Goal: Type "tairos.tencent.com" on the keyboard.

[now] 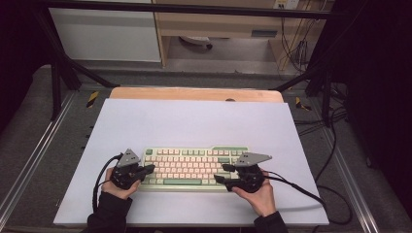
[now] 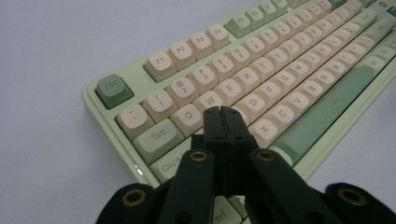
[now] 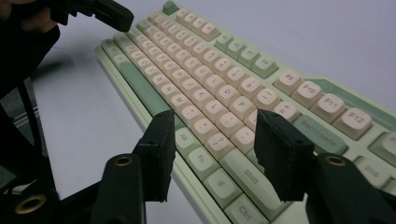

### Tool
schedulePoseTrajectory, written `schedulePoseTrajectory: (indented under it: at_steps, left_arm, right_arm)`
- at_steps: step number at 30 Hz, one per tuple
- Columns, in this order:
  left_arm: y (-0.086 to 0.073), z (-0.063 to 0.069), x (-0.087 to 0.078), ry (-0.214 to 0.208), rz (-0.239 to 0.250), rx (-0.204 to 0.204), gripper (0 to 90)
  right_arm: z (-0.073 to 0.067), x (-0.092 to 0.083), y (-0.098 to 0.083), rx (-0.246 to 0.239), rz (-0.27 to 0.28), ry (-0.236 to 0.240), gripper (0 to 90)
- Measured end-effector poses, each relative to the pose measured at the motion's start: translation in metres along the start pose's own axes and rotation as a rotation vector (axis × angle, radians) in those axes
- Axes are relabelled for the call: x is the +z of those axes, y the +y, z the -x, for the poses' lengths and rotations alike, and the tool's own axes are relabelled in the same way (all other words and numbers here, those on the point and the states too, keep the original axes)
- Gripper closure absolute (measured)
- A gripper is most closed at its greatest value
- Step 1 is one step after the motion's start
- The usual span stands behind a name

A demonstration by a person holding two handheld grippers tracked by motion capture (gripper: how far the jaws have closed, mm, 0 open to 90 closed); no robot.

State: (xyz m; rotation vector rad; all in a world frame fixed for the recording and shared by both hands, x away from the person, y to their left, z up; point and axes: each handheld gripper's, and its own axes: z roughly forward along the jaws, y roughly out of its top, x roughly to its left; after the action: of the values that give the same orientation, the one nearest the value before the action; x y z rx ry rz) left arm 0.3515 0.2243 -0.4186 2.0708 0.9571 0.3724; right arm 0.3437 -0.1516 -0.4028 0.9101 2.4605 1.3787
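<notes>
A pale green keyboard with cream and green keys lies on the white mat, near its front edge. My left gripper is shut with nothing in it. In the left gripper view its tips hover just over the keyboard near the left-hand letter keys. My right gripper is over the keyboard's right end, its jaws apart. In the right gripper view it is poised above the lower right keys of the keyboard with nothing between the pads. The left gripper shows at the far end.
The white mat covers most of the wooden table. Cables trail from the grippers off the mat's right side. Black frame bars stand at the back corners, with cabinets behind.
</notes>
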Motion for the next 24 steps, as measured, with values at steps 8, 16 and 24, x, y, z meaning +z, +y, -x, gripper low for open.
schedulePoseTrajectory:
  at_steps: [8,16,24]
  left_arm:
    - [0.0,0.001,0.0,-0.003,0.003,0.001,89.9]
    - [0.0,0.0,0.0,-0.004,0.005,-0.002,89.9]
    - [0.0,0.0,0.0,-0.007,0.005,-0.003,89.9]
  right_arm:
    - [-0.007,0.023,0.012,0.016,-0.033,-0.001,66.1]
    - [-0.009,0.041,0.021,0.028,-0.048,-0.002,76.4]
    - [-0.009,0.055,0.027,0.043,-0.054,-0.014,82.2]
